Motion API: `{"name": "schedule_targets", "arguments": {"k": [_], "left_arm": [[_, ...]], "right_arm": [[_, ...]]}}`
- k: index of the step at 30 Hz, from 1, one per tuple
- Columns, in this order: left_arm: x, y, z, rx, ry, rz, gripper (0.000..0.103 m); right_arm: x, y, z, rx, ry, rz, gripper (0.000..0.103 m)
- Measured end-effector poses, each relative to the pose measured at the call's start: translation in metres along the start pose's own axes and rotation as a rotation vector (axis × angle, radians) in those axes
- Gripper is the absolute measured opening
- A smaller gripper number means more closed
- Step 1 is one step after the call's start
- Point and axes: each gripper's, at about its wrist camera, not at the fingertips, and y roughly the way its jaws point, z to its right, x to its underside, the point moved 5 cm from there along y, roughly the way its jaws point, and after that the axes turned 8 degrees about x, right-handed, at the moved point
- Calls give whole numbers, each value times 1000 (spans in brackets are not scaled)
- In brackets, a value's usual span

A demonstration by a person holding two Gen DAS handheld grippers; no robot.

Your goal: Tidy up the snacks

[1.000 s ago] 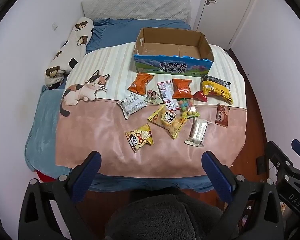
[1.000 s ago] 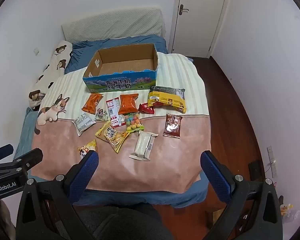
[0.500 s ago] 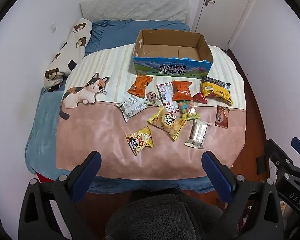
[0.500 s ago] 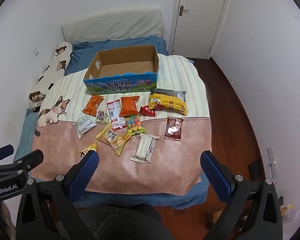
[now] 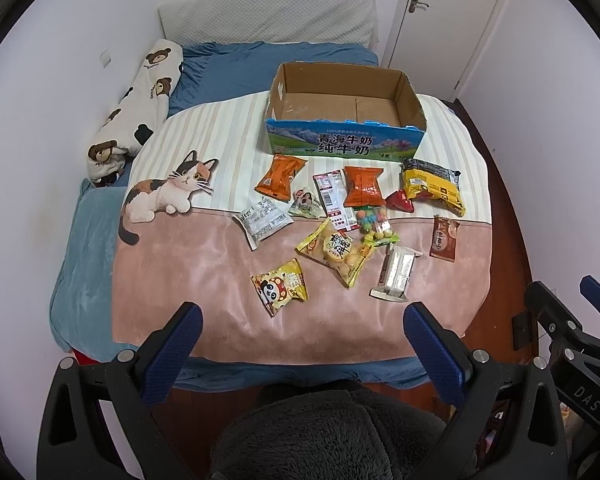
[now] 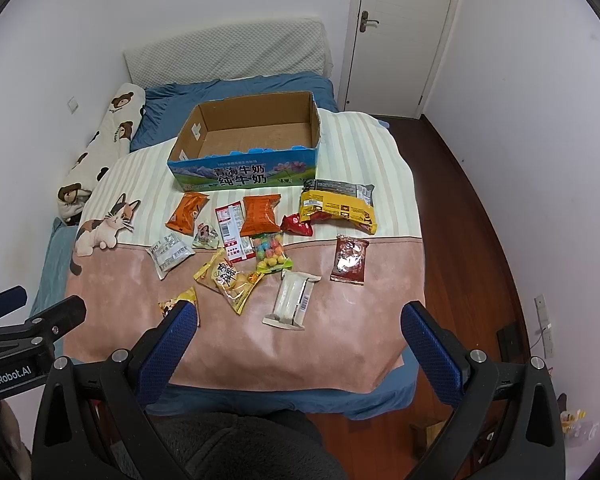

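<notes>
Snacks lie scattered on the bed's blanket [image 5: 204, 280], none yet in the empty cardboard milk box [image 5: 342, 120] that stands at the far side of the heap. Your left hand-held gripper [image 5: 300, 344] and your right hand-held gripper [image 6: 300, 344] both hang over the near edge of the bed with jaws spread wide and nothing between them.

Watch the overlaps first. The yellow bag of round puffs [image 5: 336, 250] lies against the clear candy bag [image 5: 374, 224], which in turn touches the red-and-white packet [image 5: 334, 198] and the orange chip bag [image 5: 363, 187]; pinch one and you may drag its neighbour along or flick it off the bed. The panda packet [image 5: 280, 287] and the white wafer pack [image 6: 292, 300] sit apart and nearest you, so they look like the safer starts. Expect the soft blanket to give under a downward press, so the fingers may catch fabric with the wrapper. Slick puffed bags could also squirt out of a shallow pinch.
</notes>
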Motion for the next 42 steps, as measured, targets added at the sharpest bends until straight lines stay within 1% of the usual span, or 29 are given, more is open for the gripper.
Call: {"name": "schedule_targets", "arguments": {"k": [14, 42], "left_arm": [[3, 0, -3, 4, 4, -7, 103], [2, 3, -7, 12, -2, -18, 103]], "right_arm": [[-5, 3, -6, -1, -2, -5, 103], [-5, 3, -7, -3, 0, 8, 103]]}}
